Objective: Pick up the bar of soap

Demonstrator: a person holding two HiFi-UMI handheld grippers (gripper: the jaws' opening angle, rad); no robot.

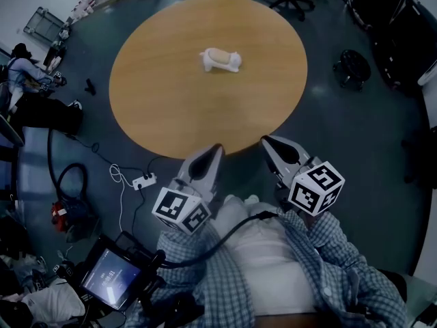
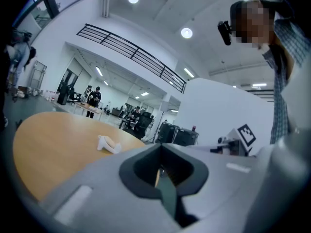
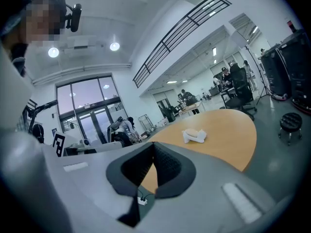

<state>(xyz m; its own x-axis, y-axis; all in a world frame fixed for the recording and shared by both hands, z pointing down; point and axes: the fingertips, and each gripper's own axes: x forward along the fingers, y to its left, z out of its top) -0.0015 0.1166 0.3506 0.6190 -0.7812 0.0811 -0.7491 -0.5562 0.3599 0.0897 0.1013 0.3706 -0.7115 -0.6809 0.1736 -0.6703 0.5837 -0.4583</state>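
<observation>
A pale tan bar of soap [image 1: 219, 55] lies in a white soap dish [image 1: 232, 64] near the middle of the round wooden table [image 1: 171, 101]. The dish also shows in the left gripper view [image 2: 109, 144] and the right gripper view [image 3: 194, 135], far ahead of both sets of jaws. My left gripper [image 1: 217, 147] and right gripper [image 1: 265, 141] hover side by side over the table's near edge, close to my body. Both are shut with nothing between their pads, as the left gripper [image 2: 160, 147] and right gripper [image 3: 153, 144] show in their own views.
A white power strip [image 1: 143, 181] with cables lies on the floor left of my legs. A lit screen [image 1: 109, 277] sits at lower left. A black stool [image 1: 351, 67] and office chairs stand to the right and behind the table. A person [image 1: 20, 67] is at the far left.
</observation>
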